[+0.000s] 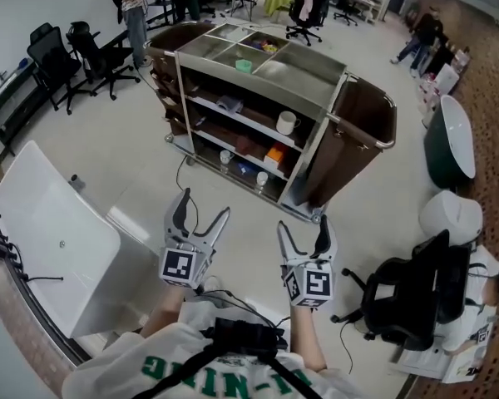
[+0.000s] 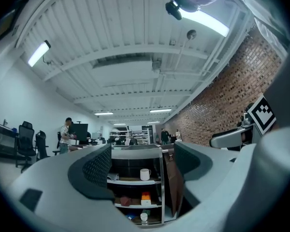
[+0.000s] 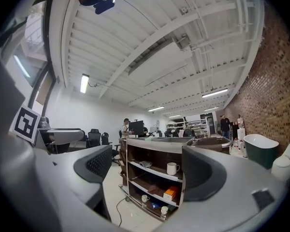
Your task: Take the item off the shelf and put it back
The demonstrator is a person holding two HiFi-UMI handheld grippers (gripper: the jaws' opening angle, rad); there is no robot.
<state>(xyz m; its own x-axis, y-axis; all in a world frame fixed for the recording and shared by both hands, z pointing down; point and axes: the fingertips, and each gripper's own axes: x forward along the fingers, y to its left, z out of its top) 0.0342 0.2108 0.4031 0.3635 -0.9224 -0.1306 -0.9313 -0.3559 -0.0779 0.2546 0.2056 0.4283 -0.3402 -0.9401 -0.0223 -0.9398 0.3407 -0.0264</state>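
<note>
A metal service cart (image 1: 313,148) stands on the floor ahead of me, its open shelves facing me. A white mug (image 1: 287,123) sits on the upper shelf and an orange box (image 1: 274,155) on the middle one. Two small white cups (image 1: 225,158) stand on the bottom shelf. My left gripper (image 1: 205,206) and right gripper (image 1: 302,224) hover side by side short of the cart, both open and empty. The left gripper view frames the mug (image 2: 144,174) and box (image 2: 145,197) between its jaws. In the right gripper view the mug (image 3: 172,168) and box (image 3: 170,194) show the same way.
A brown bag (image 1: 358,135) hangs on the cart's right end. A white table (image 1: 58,239) stands at my left and a black office chair (image 1: 407,293) at my right. A cable (image 1: 183,169) lies on the floor by the cart. People stand far behind (image 1: 135,7).
</note>
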